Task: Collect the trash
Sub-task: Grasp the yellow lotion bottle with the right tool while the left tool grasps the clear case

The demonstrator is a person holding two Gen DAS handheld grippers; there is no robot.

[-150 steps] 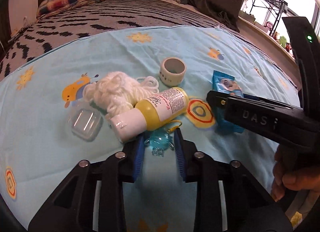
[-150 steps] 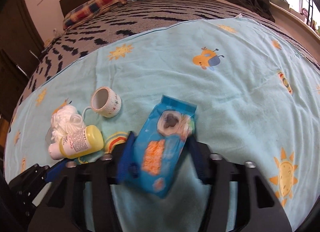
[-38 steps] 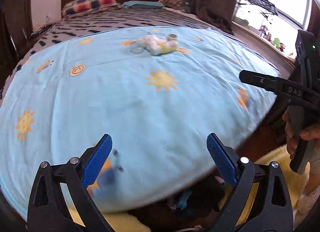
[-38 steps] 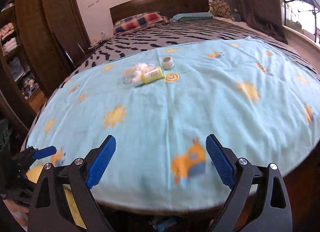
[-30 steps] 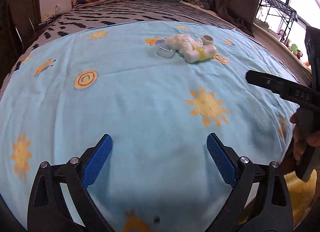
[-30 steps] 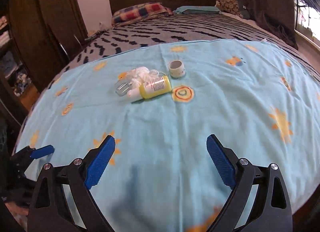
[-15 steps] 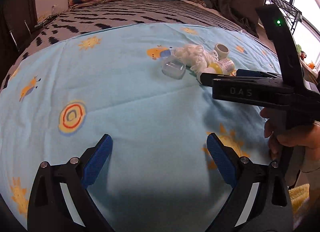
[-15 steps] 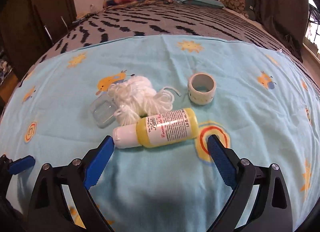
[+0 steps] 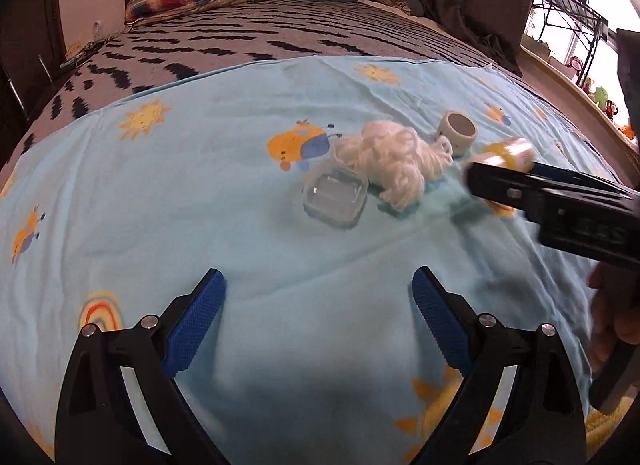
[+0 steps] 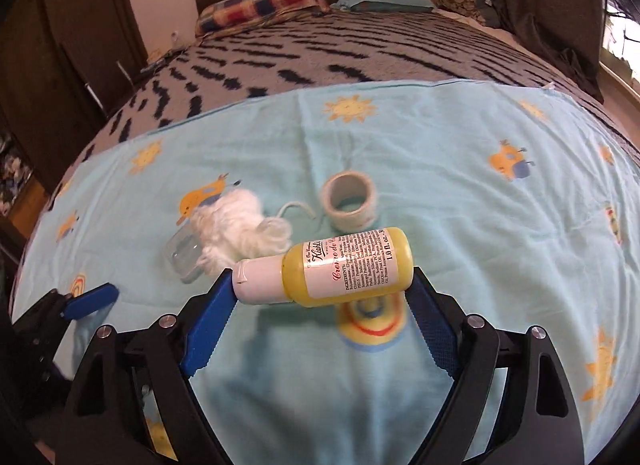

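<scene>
Gripping the yellow bottle [image 10: 346, 267] end to end is the step in hand: it lies crosswise on the bed's blue sheet [image 10: 460, 169] between the closing jaws of the right hand-held gripper [image 10: 320, 301]. Whether the pads press yet cannot be told. Centre cap and base squarely on the pads, as rounded ends may slip. The left hand-held gripper [image 9: 318, 319], empty, is closing short of the clear box [image 9: 335, 197].

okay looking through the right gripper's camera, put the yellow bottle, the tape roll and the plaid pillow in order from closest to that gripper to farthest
1. Yellow bottle: lying sideways between the right gripper's closing jaws.
2. Tape roll: just beyond the bottle, on the blue sheet.
3. Plaid pillow: far back, at the headboard.
</scene>
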